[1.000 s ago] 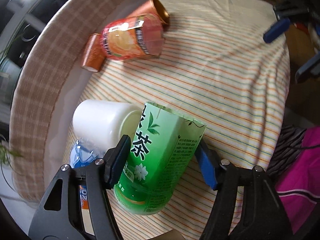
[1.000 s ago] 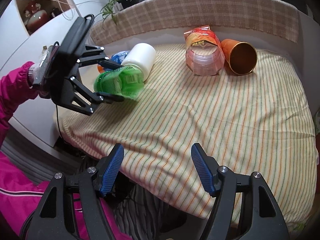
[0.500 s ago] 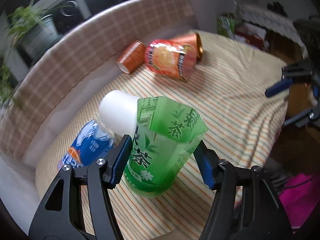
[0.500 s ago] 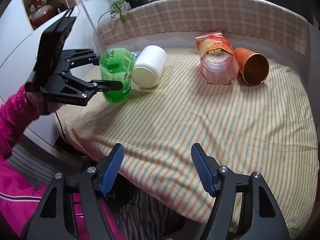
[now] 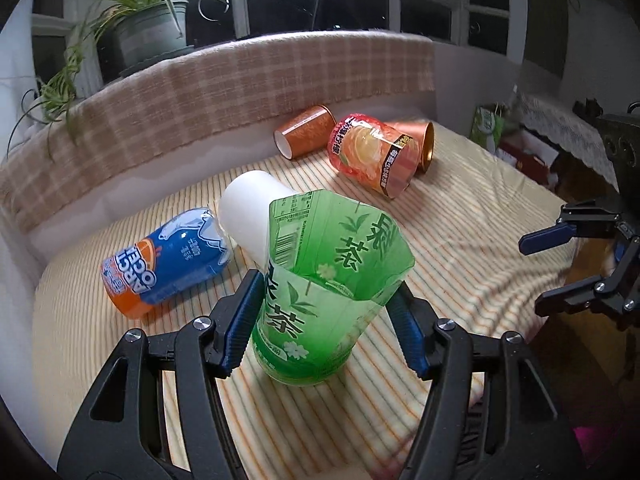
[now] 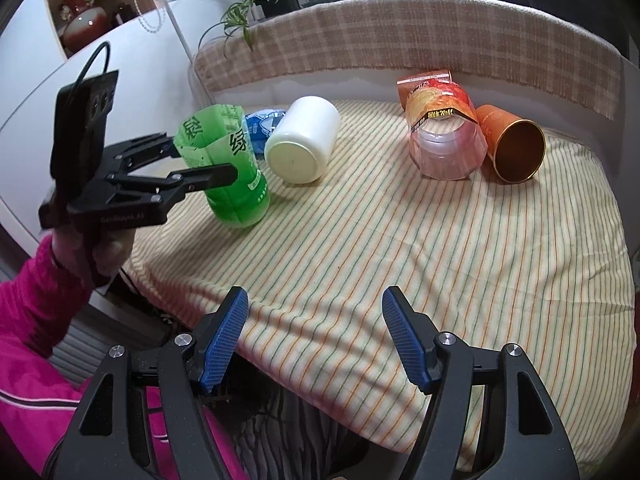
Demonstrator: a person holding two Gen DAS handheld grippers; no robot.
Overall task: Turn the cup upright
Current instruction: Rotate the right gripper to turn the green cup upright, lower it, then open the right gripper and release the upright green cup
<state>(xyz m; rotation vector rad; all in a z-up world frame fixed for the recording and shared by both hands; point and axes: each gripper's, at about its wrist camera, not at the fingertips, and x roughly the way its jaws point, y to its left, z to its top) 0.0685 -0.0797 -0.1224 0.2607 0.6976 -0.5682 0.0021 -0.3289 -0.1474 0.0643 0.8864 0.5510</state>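
My left gripper [image 5: 324, 320] is shut on a green tea-label cup [image 5: 324, 296], which stands upright with its base on the striped cloth and its open mouth up. In the right wrist view the green cup [image 6: 228, 168] stands at the table's left, held by the left gripper [image 6: 208, 164]. My right gripper [image 6: 314, 336] is open and empty over the table's near edge. It also shows in the left wrist view [image 5: 560, 264] at the far right.
Lying on their sides: a white cup [image 6: 304, 144], a blue and orange cup [image 5: 164, 264], a pink orange-label cup [image 6: 444, 136], a copper cup [image 6: 512, 148] and another copper cup [image 5: 304, 130]. A checked backrest [image 6: 400, 36] borders the striped cloth [image 6: 400, 260].
The left gripper has turned the green cup from lying tilted to standing upright and lowered it onto the cloth. The right gripper has stayed open near the front edge.
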